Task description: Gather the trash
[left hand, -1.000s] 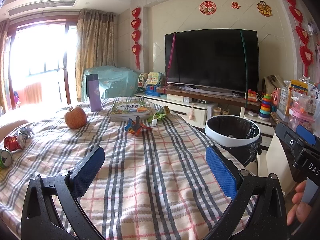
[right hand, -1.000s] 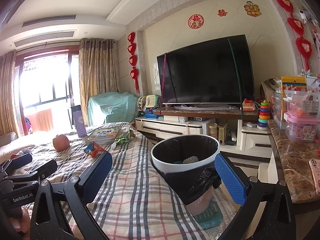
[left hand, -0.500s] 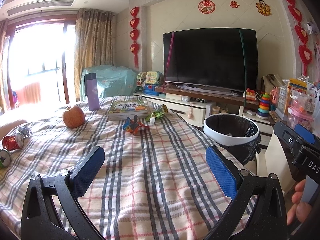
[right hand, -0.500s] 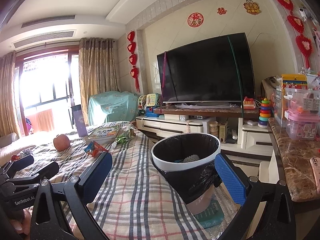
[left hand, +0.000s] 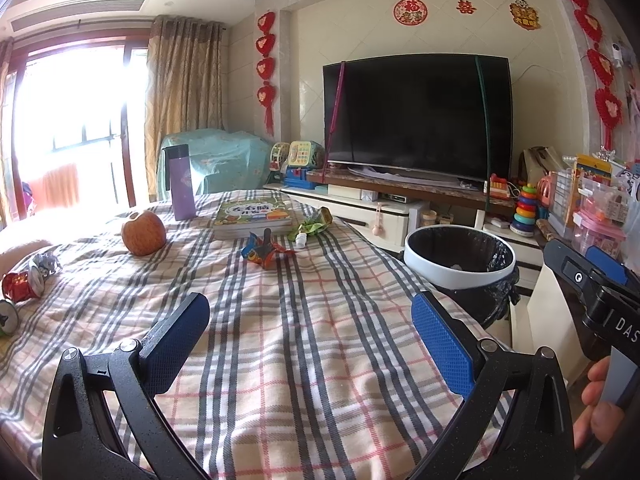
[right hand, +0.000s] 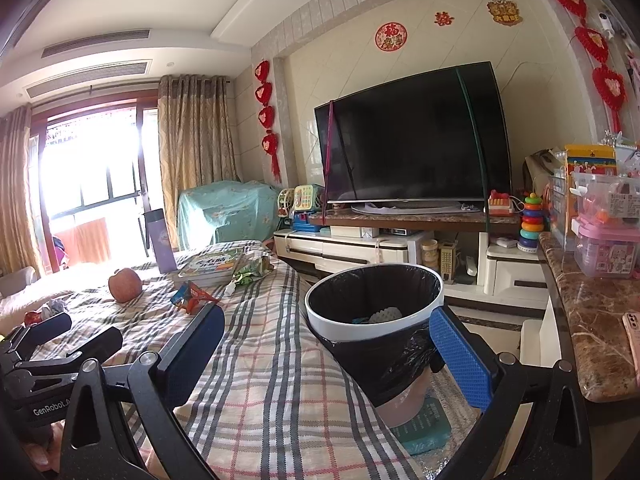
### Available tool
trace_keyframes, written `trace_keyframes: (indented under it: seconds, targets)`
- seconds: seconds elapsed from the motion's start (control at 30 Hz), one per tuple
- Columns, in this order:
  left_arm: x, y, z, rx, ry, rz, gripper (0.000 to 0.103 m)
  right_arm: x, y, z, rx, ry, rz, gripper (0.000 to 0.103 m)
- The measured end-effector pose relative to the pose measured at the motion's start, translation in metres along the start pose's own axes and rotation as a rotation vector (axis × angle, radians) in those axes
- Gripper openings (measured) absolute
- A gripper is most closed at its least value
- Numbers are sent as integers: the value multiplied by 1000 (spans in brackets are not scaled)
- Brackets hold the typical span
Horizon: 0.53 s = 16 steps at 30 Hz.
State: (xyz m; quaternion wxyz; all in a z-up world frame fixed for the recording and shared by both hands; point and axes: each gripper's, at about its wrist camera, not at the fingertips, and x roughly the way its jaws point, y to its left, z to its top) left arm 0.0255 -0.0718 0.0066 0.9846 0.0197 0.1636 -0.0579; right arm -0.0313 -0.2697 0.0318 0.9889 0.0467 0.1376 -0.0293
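Both your claws, left (left hand: 310, 328) and right (right hand: 326, 342), hang spread and empty; over the last second they've barely drifted, so nothing is collected. The wrapper (left hand: 264, 249) waits mid-frame, bin (left hand: 459, 258) at right.

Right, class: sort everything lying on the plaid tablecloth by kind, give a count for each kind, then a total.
Crumpled snack wrappers: 2, blue-and-red, green
Crushed drink cans: 2, red, green-edged
Round red apple: 1
Tall purple flask: 1
Green picture book: 1
Total: 7
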Motion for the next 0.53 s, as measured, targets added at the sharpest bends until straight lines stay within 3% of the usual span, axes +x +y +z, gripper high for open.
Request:
trace_keyframes:
  seconds: [0.53]
  targets:
    - [5, 9, 1, -26, 20, -24, 103, 10, 2, 2, 7, 38, 12, 103]
